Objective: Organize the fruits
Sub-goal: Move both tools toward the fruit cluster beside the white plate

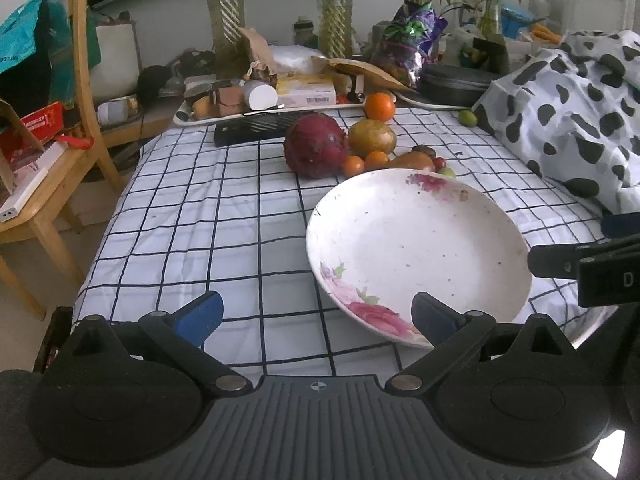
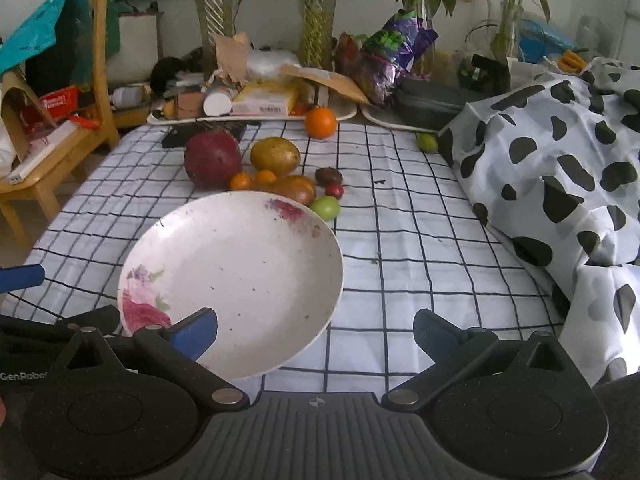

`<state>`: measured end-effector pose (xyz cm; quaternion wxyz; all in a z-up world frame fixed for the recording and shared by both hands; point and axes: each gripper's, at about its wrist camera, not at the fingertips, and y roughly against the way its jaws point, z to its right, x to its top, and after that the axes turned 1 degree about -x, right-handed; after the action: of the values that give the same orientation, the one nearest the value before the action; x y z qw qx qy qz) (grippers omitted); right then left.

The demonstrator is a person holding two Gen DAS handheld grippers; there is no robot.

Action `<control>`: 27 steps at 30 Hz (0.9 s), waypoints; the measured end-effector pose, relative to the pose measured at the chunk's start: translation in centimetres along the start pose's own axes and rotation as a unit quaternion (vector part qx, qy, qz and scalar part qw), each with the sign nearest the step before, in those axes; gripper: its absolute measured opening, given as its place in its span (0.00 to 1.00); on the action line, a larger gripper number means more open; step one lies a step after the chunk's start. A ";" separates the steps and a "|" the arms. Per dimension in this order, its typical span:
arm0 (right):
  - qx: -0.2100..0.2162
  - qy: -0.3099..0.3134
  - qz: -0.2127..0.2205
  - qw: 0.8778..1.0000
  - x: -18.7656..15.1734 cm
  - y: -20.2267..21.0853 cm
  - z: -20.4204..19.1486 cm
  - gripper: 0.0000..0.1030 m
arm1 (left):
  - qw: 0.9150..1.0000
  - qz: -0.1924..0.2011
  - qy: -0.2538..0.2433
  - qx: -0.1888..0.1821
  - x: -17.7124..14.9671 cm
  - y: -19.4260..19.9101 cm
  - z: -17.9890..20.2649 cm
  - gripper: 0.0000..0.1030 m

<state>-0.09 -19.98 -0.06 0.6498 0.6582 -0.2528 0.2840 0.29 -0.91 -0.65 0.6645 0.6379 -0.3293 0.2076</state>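
Observation:
A white floral plate [image 1: 420, 248] [image 2: 240, 276] lies empty on the checked tablecloth. Behind it lies a cluster of fruit: a dark red round fruit [image 1: 315, 145] [image 2: 213, 159], a yellow-green mango [image 1: 372, 137] [image 2: 275, 155], two small oranges [image 1: 353, 165] [image 2: 241, 181], a brown pear [image 2: 295, 188], a small red fruit [image 2: 334, 190] and a green one [image 2: 327, 207]. A large orange [image 1: 380, 106] [image 2: 321, 122] sits farther back. My left gripper [image 1: 316, 316] is open and empty at the plate's near left rim. My right gripper [image 2: 316, 334] is open and empty at its near right rim.
A cow-spotted cloth [image 2: 560, 184] is heaped on the right. A black keyboard [image 1: 256, 126], trays of clutter and plant vases [image 1: 332, 20] line the far edge. A small lime [image 2: 427, 142] lies by the cloth. A wooden chair [image 1: 60, 128] stands on the left.

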 end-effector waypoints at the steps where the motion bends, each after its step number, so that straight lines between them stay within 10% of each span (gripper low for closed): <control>1: 0.002 -0.002 0.001 1.000 0.0 0.0 0.0 1.00 | 1.000 -0.001 0.000 -0.002 0.0 -0.1 -0.1 0.99; 27: -0.023 0.014 0.010 1.000 1.5 -3.2 1.4 1.00 | 0.999 0.030 -0.008 0.020 0.6 0.0 1.3 0.99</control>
<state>3.30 -21.24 -1.24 0.6654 0.6362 -0.2573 0.2937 0.47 -2.28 -0.26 0.6428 0.6426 -0.3489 0.2287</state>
